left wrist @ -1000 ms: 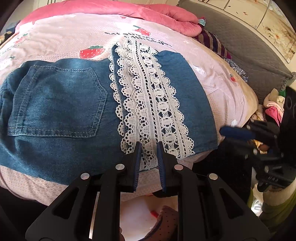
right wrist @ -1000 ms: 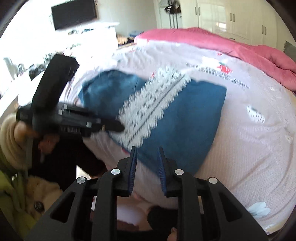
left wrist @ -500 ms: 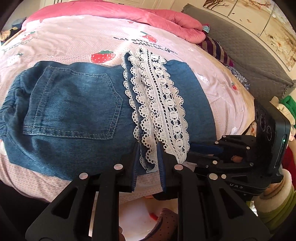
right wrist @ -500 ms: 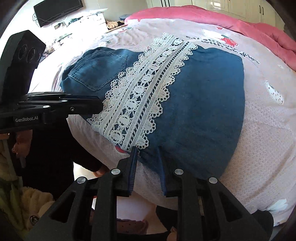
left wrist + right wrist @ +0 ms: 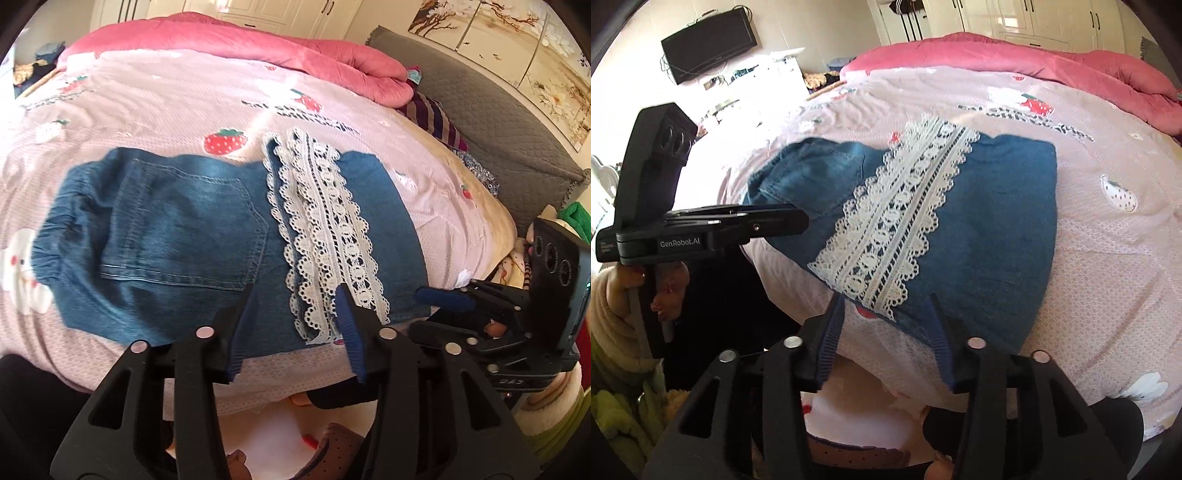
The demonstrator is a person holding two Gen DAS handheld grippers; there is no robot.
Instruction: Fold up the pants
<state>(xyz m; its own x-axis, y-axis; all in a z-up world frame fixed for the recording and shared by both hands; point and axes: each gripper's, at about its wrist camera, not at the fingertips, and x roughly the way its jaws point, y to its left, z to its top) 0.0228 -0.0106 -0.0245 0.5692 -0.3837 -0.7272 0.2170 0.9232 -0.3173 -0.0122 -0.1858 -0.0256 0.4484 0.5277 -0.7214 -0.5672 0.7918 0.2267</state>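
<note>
Folded blue denim pants (image 5: 177,236) lie flat on the pink strawberry bedsheet (image 5: 166,110), back pocket up, with a white lace band (image 5: 325,229) across the fold. My left gripper (image 5: 295,291) hovers over the pants' near edge. Its jaws are opening, and the lace end shows between them without being pressed. In the right wrist view the same pants (image 5: 997,229) and lace (image 5: 897,221) lie ahead. My right gripper (image 5: 886,299) is over the near hem, jaws opening, with the pads clear of the cloth. Each gripper shows in the other's view: right gripper (image 5: 443,299), left gripper (image 5: 775,221).
A rolled pink quilt (image 5: 258,44) lies along the bed's far side. A grey padded headboard (image 5: 498,129) and striped cloth (image 5: 432,118) are at the right. A television (image 5: 709,44) hangs on the far wall. A person's hand (image 5: 665,288) holds the left gripper.
Both pairs of jaws, narrow on the pants' near edge half a second ago, have spread apart and let the cloth go. The left gripper has drawn back and up a little.
</note>
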